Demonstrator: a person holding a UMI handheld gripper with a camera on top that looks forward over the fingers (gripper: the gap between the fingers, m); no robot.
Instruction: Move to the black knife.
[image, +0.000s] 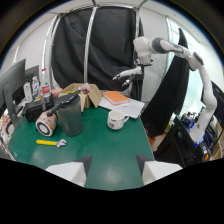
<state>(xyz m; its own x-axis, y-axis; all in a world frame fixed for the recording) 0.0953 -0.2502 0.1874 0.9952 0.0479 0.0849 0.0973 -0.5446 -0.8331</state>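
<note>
A black, handle-like object, apparently the black knife (63, 104), sticks out leftward from the top of a dark grey cup (70, 120) on the green table (110, 150). The cup stands well beyond my left finger and off to its left. My gripper (114, 169) hangs over the table's near part, open, with only bare green surface between its two pale fingers (75, 169). A wide stretch of table separates the fingertips from the cup.
A yellow wrench (50, 143) lies before the cup, and a patterned can (46, 125) rests on its side next to it. A white mug (116, 120), an orange book (116, 97) on papers, a cardboard box (80, 92) and bottles (45, 90) stand farther back. A white robot arm (165, 47) reaches in beyond the table.
</note>
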